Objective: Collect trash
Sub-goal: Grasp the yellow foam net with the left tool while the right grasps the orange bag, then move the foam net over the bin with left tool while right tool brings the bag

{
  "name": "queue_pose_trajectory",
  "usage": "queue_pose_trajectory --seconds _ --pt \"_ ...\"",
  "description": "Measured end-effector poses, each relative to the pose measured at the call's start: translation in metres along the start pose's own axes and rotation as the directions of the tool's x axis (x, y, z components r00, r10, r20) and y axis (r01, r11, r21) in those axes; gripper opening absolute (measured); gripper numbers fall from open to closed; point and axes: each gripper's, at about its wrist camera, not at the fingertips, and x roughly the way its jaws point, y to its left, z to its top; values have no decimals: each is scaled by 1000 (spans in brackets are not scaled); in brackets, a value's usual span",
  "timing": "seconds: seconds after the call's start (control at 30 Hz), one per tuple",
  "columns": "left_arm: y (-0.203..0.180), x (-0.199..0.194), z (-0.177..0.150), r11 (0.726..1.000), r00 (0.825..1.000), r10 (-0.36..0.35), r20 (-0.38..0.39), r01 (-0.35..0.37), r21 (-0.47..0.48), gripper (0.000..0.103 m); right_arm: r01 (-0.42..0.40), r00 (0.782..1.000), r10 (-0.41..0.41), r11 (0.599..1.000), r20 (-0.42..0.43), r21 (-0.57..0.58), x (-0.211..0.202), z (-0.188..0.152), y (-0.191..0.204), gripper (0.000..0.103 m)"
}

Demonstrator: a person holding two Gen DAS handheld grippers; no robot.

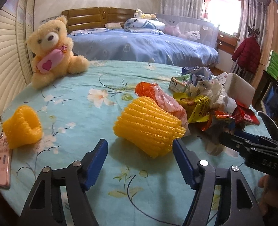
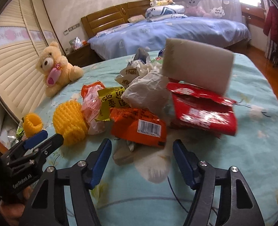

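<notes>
A heap of trash lies on a table with a turquoise floral cloth [image 1: 78,113]. My left gripper [image 1: 140,145] is open just short of a large yellow foam net [image 1: 148,126], whose near end reaches between the fingertips. A smaller yellow foam net [image 1: 22,126] lies apart to the left. My right gripper [image 2: 141,145] is open over an orange wrapper with a barcode [image 2: 139,128] and crumpled white paper [image 2: 152,167]. Behind these lie a red wrapper [image 2: 203,111], a yellow wrapper [image 2: 110,98] and a white foam block [image 2: 197,66]. Each gripper shows at the edge of the other's view.
A yellow teddy bear [image 1: 52,49] sits at the table's far left. A pink packet [image 1: 1,160] lies at the left edge. Louvred wardrobe doors [image 2: 12,69] stand close on the left. A bed with blue covers [image 1: 142,45] is beyond the table.
</notes>
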Motion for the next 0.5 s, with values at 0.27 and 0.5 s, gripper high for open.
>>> queue_pose_trajectory --seconds 0.27,0.5 --pt "1 19 -1 997 996 -70 -59 69 -16 20 6 1000 -6 1000 -21 15 11 5 -2 9" --pt "8 13 -1 996 995 -90 -37 89 -18 2 -4 1000 4 1000 -8 4 2 0 -1 2"
